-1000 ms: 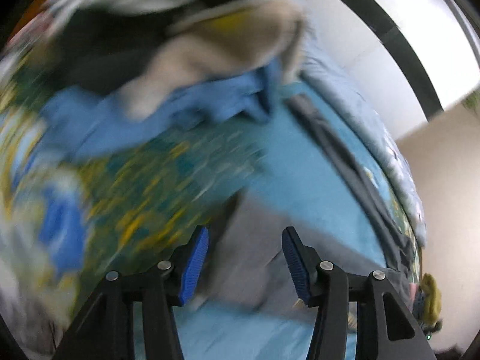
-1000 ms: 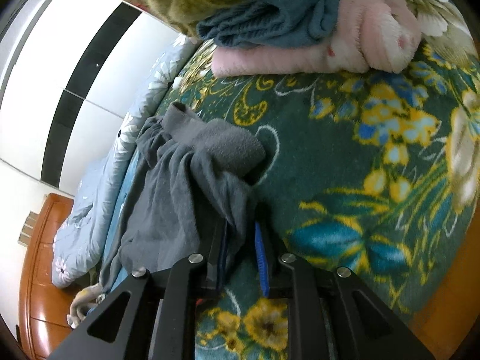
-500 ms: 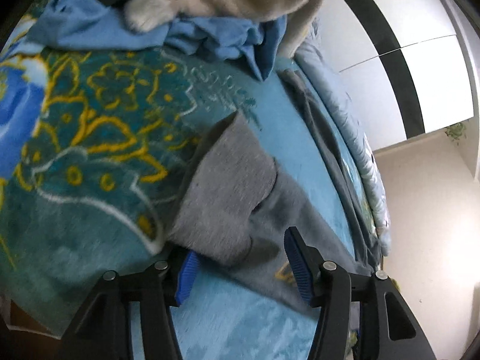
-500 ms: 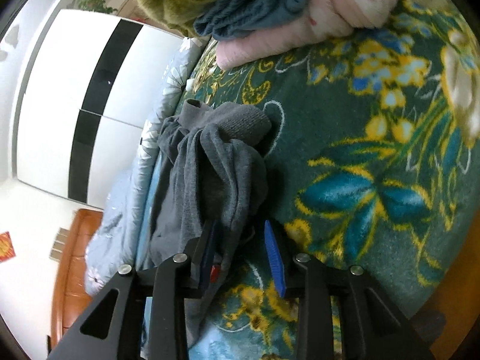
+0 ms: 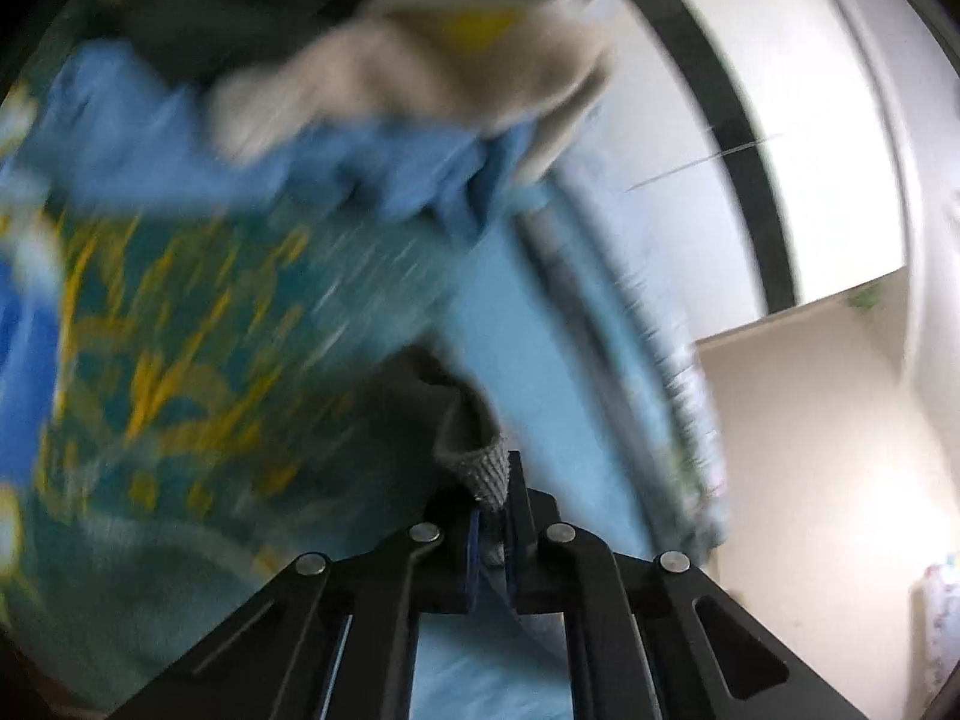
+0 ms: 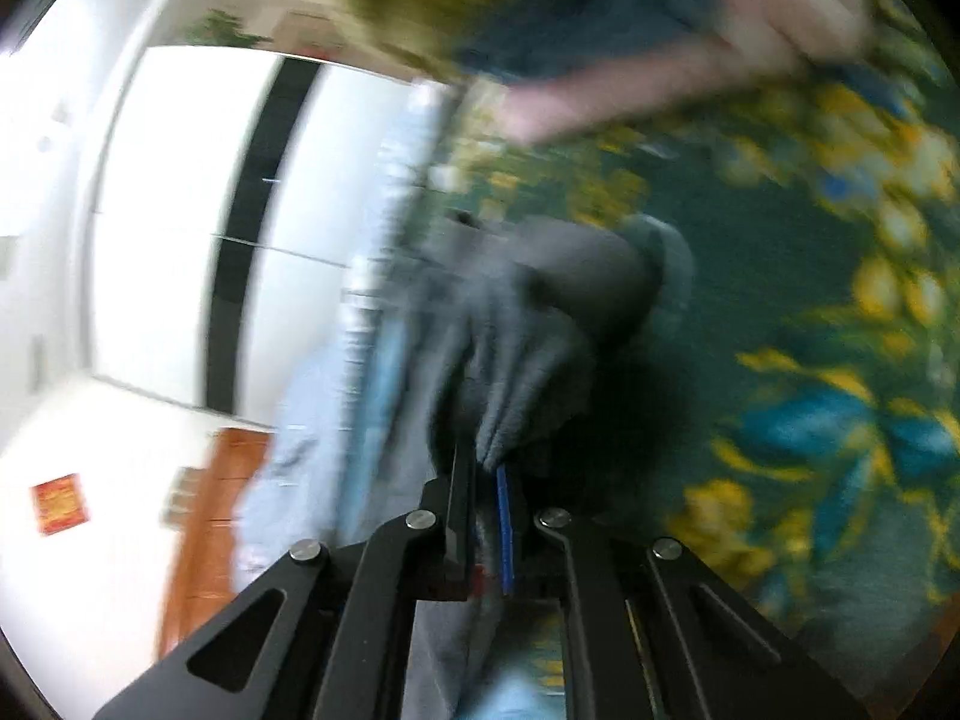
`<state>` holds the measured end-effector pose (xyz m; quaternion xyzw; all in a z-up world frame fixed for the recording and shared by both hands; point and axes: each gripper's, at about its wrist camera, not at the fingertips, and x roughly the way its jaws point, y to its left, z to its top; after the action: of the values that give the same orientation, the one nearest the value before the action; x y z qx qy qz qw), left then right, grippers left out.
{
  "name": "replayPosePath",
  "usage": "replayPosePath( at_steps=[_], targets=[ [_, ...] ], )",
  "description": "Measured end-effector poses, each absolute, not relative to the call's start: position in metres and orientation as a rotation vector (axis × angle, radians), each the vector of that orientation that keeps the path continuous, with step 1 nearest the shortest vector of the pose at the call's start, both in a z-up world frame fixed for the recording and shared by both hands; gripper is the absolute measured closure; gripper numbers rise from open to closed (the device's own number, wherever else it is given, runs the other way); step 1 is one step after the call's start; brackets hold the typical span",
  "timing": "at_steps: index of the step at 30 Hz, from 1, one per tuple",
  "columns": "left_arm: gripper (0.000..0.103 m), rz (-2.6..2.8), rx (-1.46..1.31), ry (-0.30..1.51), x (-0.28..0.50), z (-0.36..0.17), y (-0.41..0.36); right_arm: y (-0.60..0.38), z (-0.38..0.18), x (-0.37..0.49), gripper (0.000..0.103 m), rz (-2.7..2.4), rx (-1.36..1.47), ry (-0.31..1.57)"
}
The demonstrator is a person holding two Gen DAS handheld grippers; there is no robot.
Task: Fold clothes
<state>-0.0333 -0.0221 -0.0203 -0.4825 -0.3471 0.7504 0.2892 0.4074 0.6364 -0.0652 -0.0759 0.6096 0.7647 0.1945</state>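
A grey sweatshirt [image 6: 528,312] lies bunched on the green flowered blanket [image 6: 780,300] of a bed. My right gripper [image 6: 489,480] is shut on a gathered fold of its body. In the left wrist view my left gripper [image 5: 492,516] is shut on the sweatshirt's ribbed grey cuff [image 5: 477,468], which sticks up between the jaws. Both views are motion-blurred.
A pile of clothes, blue [image 5: 372,174] and beige [image 5: 420,72], lies ahead of the left gripper. Pink [image 6: 660,66] and teal [image 6: 576,6] folded items lie ahead of the right one. A white wardrobe with a black stripe [image 6: 246,228] stands beyond the bed's pale quilt [image 5: 660,348].
My left gripper, open around the cuff half a second ago, has shut on it. My right gripper had loosened and has shut again on the sweatshirt. Both are moving fast.
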Motion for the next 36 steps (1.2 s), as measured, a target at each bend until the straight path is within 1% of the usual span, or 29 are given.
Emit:
replayPosePath(
  at_steps=[3,6,12,16,21,25,29,31,33,35,36],
  targets=[
    [0.097,2.006,-1.173,-0.929,-0.059,0.013,-0.009,0.644,-0.021,0.394,0.098,2.245,-0.175,1.597],
    [0.097,2.041,-1.129,-0.883,-0.085,0.035,0.024,0.653,0.013,0.369,0.098,2.303,-0.174,1.511],
    [0.097,2.153,-1.114,-0.794,-0.149,0.061,0.089,0.678,0.044,0.320,0.098,2.300,-0.222,1.442],
    [0.097,2.214,-1.203,-0.777,-0.201,0.055,0.129,0.706,0.055,0.281,0.098,2.257,-0.286,1.429],
    [0.097,2.304,-1.393,-0.707,-0.270,0.027,0.180,0.750,0.050,0.220,0.098,2.184,-0.423,1.414],
    [0.097,2.335,-1.576,-0.632,-0.302,-0.015,0.216,0.778,0.025,0.169,0.098,2.101,-0.546,1.395],
    [0.096,2.374,-1.552,-0.497,-0.322,-0.034,0.249,0.790,-0.004,0.141,0.098,2.039,-0.655,1.339],
    [0.093,2.357,-1.501,-0.441,-0.324,-0.034,0.261,0.794,-0.014,0.137,0.098,2.023,-0.686,1.314],
    [0.093,2.344,-1.460,-0.394,-0.324,-0.032,0.265,0.797,-0.023,0.137,0.097,2.020,-0.702,1.323],
    [0.084,2.341,-1.443,-0.353,-0.317,-0.025,0.263,0.797,-0.024,0.137,0.097,2.037,-0.711,1.310],
    [0.080,2.333,-1.429,-0.349,-0.311,-0.020,0.259,0.795,-0.022,0.138,0.094,2.054,-0.716,1.292]
  ],
)
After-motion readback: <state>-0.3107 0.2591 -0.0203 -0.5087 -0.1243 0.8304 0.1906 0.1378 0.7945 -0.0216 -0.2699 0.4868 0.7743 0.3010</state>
